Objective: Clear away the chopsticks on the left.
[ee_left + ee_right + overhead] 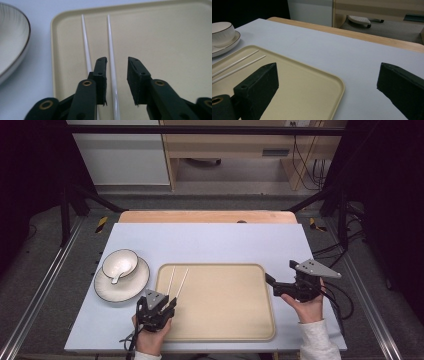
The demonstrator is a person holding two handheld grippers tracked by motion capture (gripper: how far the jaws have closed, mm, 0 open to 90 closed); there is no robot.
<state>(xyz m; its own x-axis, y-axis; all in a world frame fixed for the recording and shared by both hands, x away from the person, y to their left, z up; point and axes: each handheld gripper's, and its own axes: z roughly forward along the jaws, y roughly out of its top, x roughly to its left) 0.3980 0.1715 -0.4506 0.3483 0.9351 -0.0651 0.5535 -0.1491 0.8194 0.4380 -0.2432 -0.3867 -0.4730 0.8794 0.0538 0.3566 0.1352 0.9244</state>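
Left hand-held gripper (117, 82) is hovering over the tray's (220, 332) near-left corner, jaws parted, nothing pinched. One of the two white chopsticks (111, 53) is running up between the jaws without touching either pad; the other is lying just left of the left jaw. Both are sitting inside the tray, along its left edge, slightly splayed at the far end.

Handling guess: thin, stiff, light, glossy, so probably slippery and prone to rolling or pivoting in the pads. I'd be taking hold near the close ends, both sticks together, squeezing squarely so they aren't scissoring.

Right hand-held gripper (281, 276) is idling just off the tray's right edge, jaws standing wide open and holding nothing.

Left of the tray, a ribbed white plate (106, 292) is carrying a bowl (120, 261) with a spoon (118, 276) in it. That looks breakable, so keep clear.

Tabletop (210, 242) is looking pale blue-grey, smooth and bare beyond the tray, with a wooden strip at its far edge. Behind that, cabinets, cables and dark frame rails are standing on grey floor.
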